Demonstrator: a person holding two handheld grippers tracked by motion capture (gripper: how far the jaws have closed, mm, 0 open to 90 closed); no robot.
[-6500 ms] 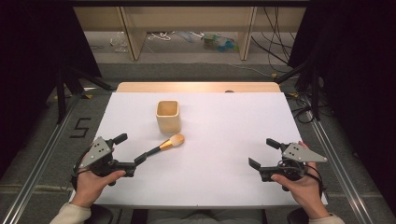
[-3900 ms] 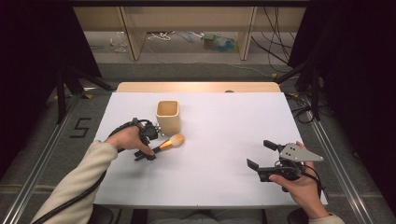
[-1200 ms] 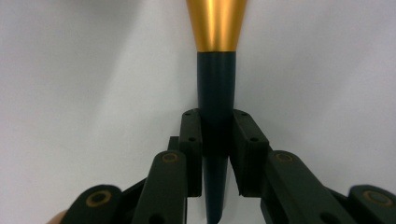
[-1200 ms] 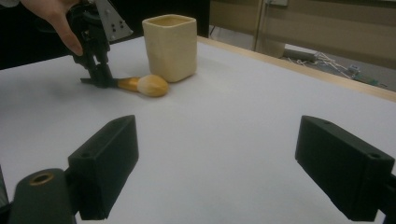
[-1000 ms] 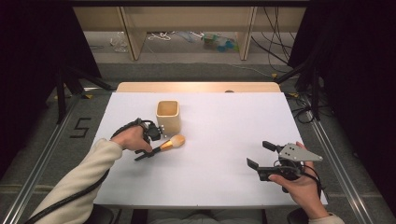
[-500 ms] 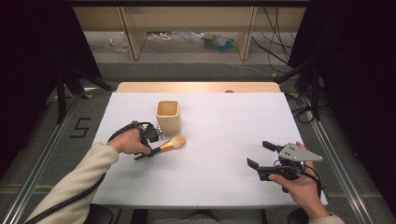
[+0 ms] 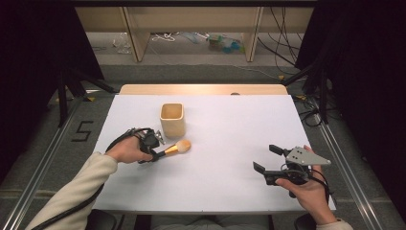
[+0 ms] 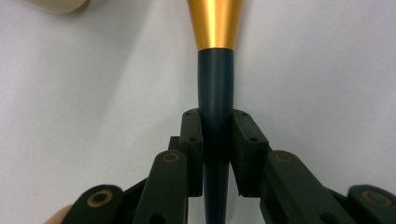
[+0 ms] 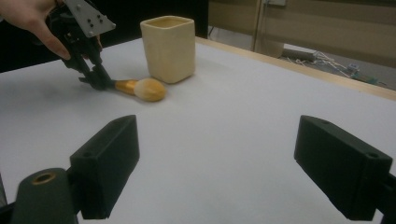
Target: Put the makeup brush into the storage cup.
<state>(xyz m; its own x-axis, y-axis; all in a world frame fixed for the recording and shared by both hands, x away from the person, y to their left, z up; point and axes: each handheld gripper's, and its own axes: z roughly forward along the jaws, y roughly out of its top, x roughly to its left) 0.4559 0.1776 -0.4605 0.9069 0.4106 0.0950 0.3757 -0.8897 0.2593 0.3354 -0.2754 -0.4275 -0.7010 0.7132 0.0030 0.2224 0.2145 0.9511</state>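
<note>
The left claw (image 7: pixel 154 152) is clamped on the brush (image 7: pixel 174 148) handle, left of centre on the worktop (image 7: pixel 230 134), just below the cup (image 7: pixel 172 120). Grasp looks done; next, probably lift and tip it into the cup. The right claw (image 7: pixel 267 158) idles open.

The brush (image 7: pixel 172 148) has a dark teal handle, gold ferrule and tan bristles. The cup (image 7: pixel 172 120) is cream, the counter (image 7: pixel 230 139) white, both tools black.
</note>
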